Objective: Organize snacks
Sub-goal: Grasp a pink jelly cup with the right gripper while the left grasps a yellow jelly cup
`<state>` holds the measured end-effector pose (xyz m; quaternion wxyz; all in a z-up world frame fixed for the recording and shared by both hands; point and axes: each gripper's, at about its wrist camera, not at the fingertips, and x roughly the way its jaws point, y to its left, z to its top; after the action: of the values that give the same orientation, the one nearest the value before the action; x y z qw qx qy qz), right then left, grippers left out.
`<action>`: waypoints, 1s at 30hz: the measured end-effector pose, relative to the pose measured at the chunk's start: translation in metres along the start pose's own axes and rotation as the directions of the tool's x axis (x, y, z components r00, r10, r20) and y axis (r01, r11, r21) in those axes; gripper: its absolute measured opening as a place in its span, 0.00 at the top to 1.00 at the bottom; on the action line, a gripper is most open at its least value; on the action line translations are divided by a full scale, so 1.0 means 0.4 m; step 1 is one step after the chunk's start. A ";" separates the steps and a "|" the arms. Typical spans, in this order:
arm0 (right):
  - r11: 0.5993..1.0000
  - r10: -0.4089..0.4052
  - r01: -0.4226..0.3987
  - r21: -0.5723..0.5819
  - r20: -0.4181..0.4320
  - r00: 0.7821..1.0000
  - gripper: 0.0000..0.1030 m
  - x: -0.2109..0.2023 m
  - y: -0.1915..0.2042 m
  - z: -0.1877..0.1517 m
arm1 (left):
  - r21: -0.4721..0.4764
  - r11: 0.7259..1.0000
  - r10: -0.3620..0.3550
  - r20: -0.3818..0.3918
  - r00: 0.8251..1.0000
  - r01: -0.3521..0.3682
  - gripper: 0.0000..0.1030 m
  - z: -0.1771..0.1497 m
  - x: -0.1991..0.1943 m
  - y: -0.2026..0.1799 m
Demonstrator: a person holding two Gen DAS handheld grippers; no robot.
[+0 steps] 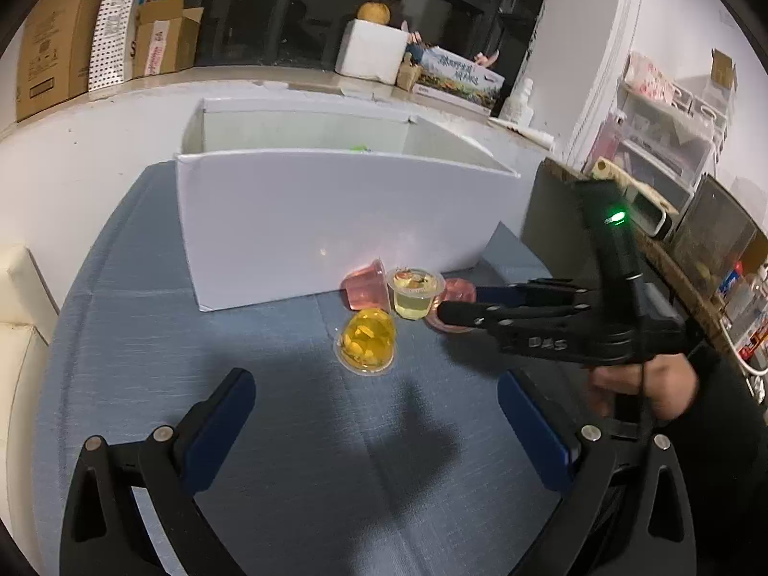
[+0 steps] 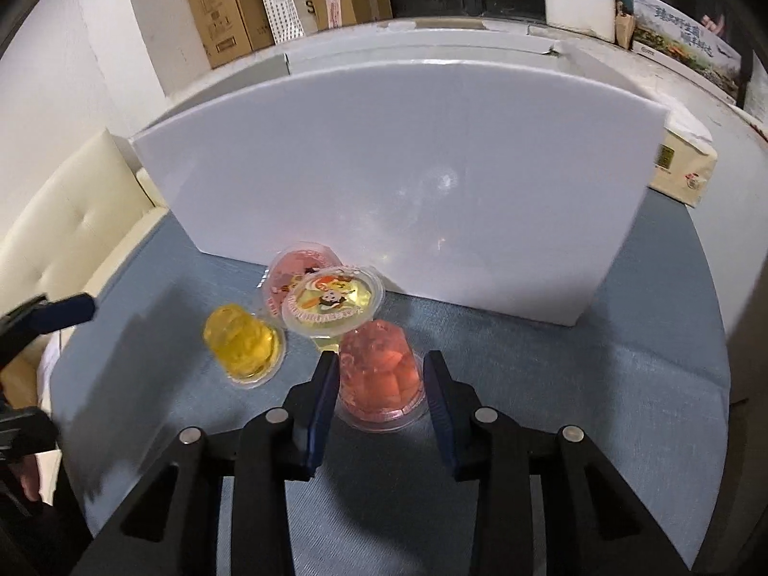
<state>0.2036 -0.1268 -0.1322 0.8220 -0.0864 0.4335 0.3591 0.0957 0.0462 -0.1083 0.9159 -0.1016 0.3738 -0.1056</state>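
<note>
Several jelly cups sit on the blue tablecloth in front of a white box (image 1: 331,221). An upside-down pink jelly cup (image 2: 379,379) stands between the fingers of my right gripper (image 2: 380,374), whose jaws flank it with small gaps on both sides, open. Beyond it are an upright cup with a cartoon lid (image 2: 331,305), a pink cup on its side (image 2: 293,269) and an upside-down yellow cup (image 2: 242,341). My left gripper (image 1: 377,401) is open and empty, hovering just short of the yellow cup (image 1: 367,341). The right gripper (image 1: 456,305) shows reaching in from the right.
The white box (image 2: 408,182) is open at the top, with something green (image 1: 357,148) barely showing inside. A cream sofa (image 2: 72,221) lies to the left. Cardboard boxes (image 1: 62,38) stand on the ledge behind. Cluttered shelves (image 1: 672,144) are on the right.
</note>
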 end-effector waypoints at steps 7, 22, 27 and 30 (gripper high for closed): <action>0.999 0.045 -0.045 -0.012 0.033 0.998 0.62 -0.073 0.014 -0.036 | 0.024 1.000 -0.003 -0.071 0.997 0.005 0.00 0.020 0.098 -0.002; 0.996 0.056 -0.068 0.055 0.190 0.980 0.63 -0.266 0.012 -0.105 | 0.080 0.996 0.049 -0.095 0.994 -0.041 0.47 0.065 0.207 -0.021; 0.995 0.055 -0.070 0.074 0.191 0.980 0.63 -0.264 0.006 -0.111 | 0.089 0.995 0.048 -0.107 0.993 -0.038 0.64 0.056 0.207 -0.020; 0.995 0.060 -0.075 0.072 0.194 0.979 0.63 -0.265 0.012 -0.111 | 0.079 0.997 0.020 -0.081 0.997 -0.013 0.64 0.055 0.176 -0.020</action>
<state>0.1327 -0.1979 -0.0762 0.8500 -0.0041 0.3691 0.3758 0.1594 0.0219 -0.1372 0.9040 -0.0579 0.4072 -0.1168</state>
